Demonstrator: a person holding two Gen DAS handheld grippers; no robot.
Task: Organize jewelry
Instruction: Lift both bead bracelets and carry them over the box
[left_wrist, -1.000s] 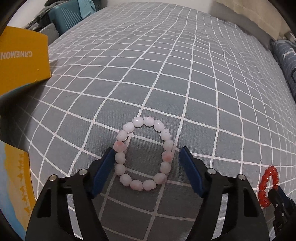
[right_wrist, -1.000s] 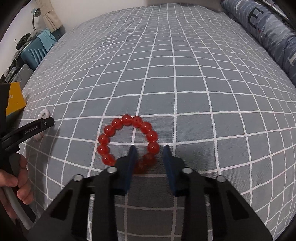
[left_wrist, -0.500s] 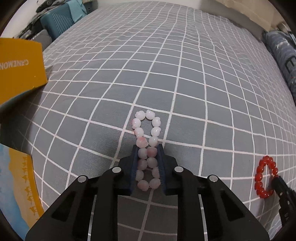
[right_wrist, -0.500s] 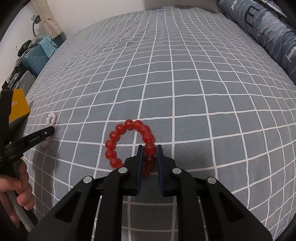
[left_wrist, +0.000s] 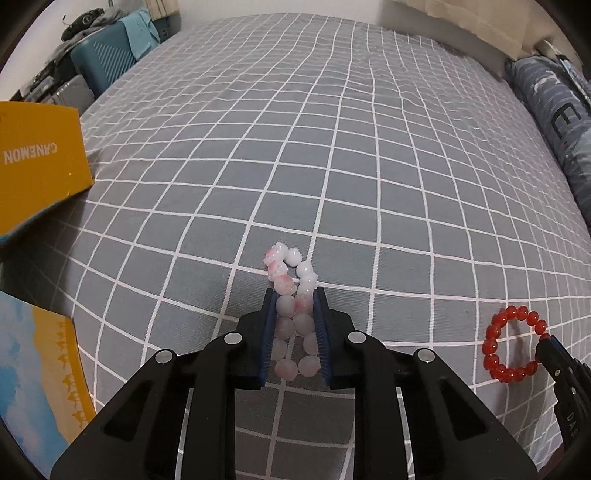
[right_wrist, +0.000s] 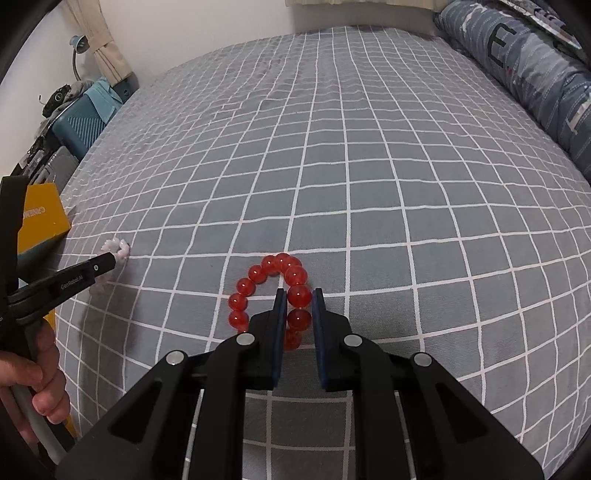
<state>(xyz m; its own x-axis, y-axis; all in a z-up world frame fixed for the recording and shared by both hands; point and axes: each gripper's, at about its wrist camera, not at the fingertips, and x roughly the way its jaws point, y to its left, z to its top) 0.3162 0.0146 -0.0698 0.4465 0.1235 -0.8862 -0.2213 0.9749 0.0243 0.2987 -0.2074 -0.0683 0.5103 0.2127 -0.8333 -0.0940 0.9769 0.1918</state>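
Yellow cardboard marks the bed's left edge, where a box (left_wrist: 38, 162) printed CANEMON lies on the grey checked bedspread (left_wrist: 332, 147), with a second yellow-and-blue box (left_wrist: 40, 365) near the front left corner. Next to the right, the left tongs (left_wrist: 294, 295) are closed down on the pink bracelet (left_wrist: 293, 306), pinching its loop flat so two rows of pale beads sit between the blue pads while the far end pokes out past the tips. Further right, the right tongs (right_wrist: 298, 295) are clamped on one side of the red bracelet (right_wrist: 273, 295), a few beads caught between the pads and the remaining loop hanging open to the left above the bedspread. Both bracelets look gripped and ready to carry, so the pick-up step seems done. Judging from the task, the next move is to lift each clear without snagging the cloth and bring them leftward to a box, easing the pads apart only once over it.
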